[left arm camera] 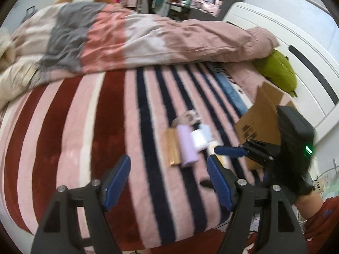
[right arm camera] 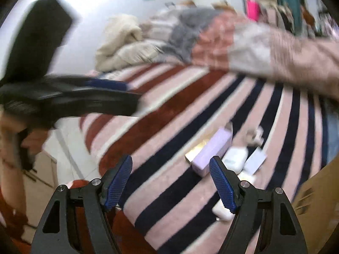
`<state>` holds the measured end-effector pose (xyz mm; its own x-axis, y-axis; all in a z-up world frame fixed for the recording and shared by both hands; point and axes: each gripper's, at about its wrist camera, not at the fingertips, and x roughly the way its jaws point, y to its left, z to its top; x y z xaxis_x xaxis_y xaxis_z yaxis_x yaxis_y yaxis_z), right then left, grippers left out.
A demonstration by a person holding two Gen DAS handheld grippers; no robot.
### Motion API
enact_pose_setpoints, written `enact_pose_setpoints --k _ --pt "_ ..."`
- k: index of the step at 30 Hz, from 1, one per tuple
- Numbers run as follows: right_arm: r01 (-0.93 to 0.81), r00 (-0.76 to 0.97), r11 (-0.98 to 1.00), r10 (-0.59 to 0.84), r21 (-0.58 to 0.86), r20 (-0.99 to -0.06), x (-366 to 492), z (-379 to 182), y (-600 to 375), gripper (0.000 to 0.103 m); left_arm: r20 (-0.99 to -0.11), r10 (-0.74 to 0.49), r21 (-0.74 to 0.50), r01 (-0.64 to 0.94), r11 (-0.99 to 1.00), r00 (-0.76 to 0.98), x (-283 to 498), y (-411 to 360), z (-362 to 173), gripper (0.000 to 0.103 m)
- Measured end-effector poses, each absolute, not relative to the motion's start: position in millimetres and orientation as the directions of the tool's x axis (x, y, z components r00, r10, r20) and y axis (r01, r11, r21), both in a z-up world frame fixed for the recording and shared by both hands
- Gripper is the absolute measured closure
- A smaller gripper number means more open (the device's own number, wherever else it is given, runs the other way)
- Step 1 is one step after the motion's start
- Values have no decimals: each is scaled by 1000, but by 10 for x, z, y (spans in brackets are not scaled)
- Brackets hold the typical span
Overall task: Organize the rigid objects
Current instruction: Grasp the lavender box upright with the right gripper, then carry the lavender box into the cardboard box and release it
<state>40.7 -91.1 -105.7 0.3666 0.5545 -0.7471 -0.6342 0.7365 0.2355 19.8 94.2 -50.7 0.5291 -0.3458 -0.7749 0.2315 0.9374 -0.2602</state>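
Several small boxes lie in a row on the striped bed blanket (left arm camera: 110,122): a gold box (left arm camera: 172,147), a lilac box (left arm camera: 186,146), a white case (left arm camera: 198,140) and a cream object (left arm camera: 213,147). In the right wrist view the lilac box (right arm camera: 211,150), the white case (right arm camera: 235,158) and a pale card (right arm camera: 255,162) show too. My left gripper (left arm camera: 169,180) is open and empty, just short of the boxes. My right gripper (right arm camera: 171,182) is open and empty; in the left wrist view it (left arm camera: 231,150) hovers over the cream object. A cardboard box (left arm camera: 260,122) stands at the right.
A rumpled pink and grey duvet (left arm camera: 148,36) covers the far half of the bed. A green pillow (left arm camera: 277,72) lies by the white headboard (left arm camera: 296,48). A cream blanket (right arm camera: 120,42) is piled at the far left. Cluttered shelves stand behind the bed.
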Motion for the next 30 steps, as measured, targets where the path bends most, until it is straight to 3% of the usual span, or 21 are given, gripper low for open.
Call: enact_pose_setpoints --k 7,11,16,24,30 --pt "-423 413 856 475 298 -777 765 -1567 -818 33 -782 -331 -284 171 943 527 59 1230 -778 32" --pt "-318 473 899 425 300 -772 866 -1646 -862 67 -776 -337 -296 163 941 533 3 1282 -787 32" --pt "-330 454 892 437 309 -776 760 -1547 -972 81 -768 -348 -304 173 937 537 -28 1265 -765 32" --pt "-417 338 863 439 286 -833 423 -1533 -1127 81 -766 -375 -316 202 927 522 -55 1111 -759 32" --pt "-415 347 866 435 280 -831 515 -1625 -1064 80 -777 -374 -327 183 927 506 -99 1103 -827 32"
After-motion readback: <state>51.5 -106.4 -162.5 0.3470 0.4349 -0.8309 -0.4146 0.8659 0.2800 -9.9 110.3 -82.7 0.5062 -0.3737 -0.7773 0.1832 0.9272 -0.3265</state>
